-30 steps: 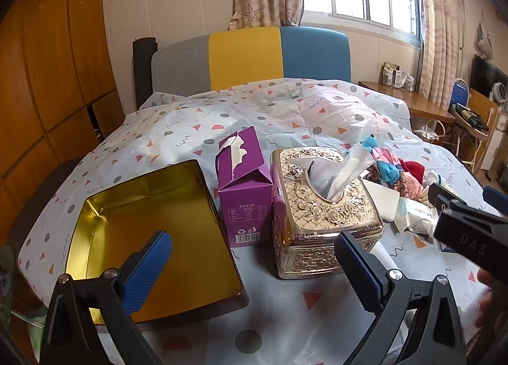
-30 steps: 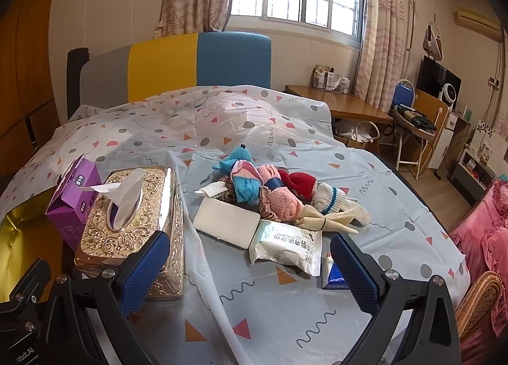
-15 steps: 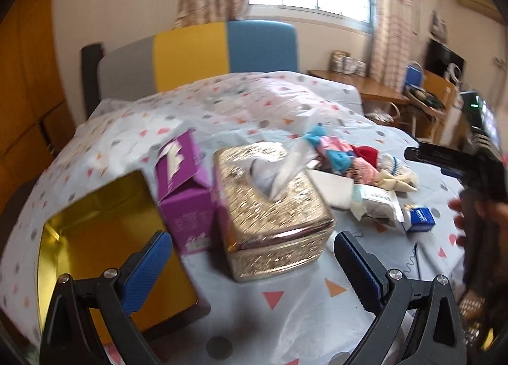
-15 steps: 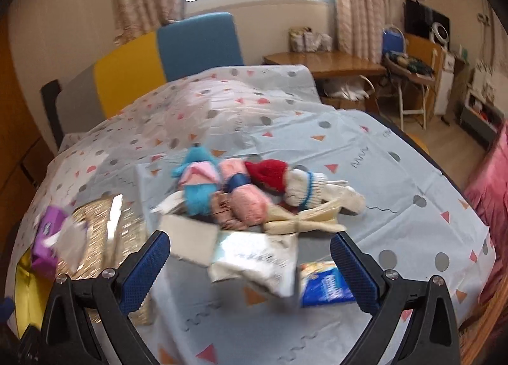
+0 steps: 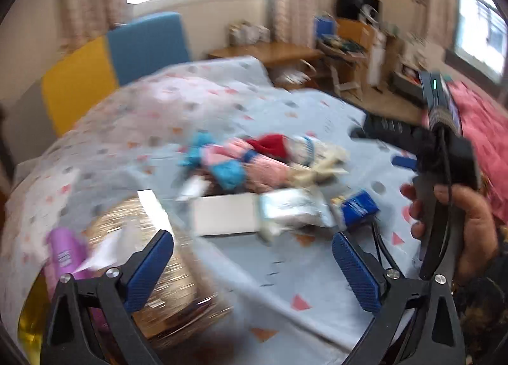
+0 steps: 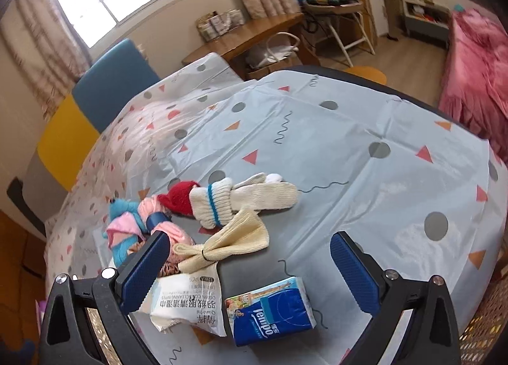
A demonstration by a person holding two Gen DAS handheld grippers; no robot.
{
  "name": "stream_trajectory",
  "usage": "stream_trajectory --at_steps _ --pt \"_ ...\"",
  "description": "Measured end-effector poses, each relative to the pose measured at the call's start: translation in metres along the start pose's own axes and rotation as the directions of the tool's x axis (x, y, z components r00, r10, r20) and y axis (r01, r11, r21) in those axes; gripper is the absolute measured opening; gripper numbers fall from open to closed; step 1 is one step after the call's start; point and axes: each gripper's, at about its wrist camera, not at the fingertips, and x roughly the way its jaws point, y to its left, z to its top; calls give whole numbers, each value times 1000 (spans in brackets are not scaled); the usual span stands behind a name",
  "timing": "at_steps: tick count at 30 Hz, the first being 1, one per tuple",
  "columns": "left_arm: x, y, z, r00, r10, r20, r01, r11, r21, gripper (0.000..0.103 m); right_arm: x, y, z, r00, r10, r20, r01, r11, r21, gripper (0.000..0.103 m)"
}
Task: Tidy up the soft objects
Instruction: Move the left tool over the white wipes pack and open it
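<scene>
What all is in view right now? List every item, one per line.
socks: a pile, count unclear; red, cream, pink, blue; mid-table
wipes packet: one, white, in front of the socks
tissue pack: one, blue, right of the wipes packet
flat white pack: one, left of the wipes packet
tissue box: one, gold, near left
carton: one, purple, left of the tissue box
tablecloth: one, pale blue, patterned
left gripper: jaws open, empty
right gripper: jaws open, empty
hand: one, holding the right gripper

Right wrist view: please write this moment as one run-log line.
right hand-held gripper: open, empty | below: blue tissue pack | nearby: knitted sock pile untouched
</scene>
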Motion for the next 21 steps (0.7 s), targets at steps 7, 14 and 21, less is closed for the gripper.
stream_trajectory --at_steps 7,14,21 --pt "78 -37 11 983 -38 -182 64 988 143 90 0 -10 5 1000 26 -2 -26 998 57 103" --pt "127 -53 28 964 23 -265 75 933 352 91 5 -19 5 998 54 -40 -49 994 101 103" --pt "165 -60 34 954 23 -300 112 898 425 94 9 -27 5 996 71 -55 -63 987 147 103"
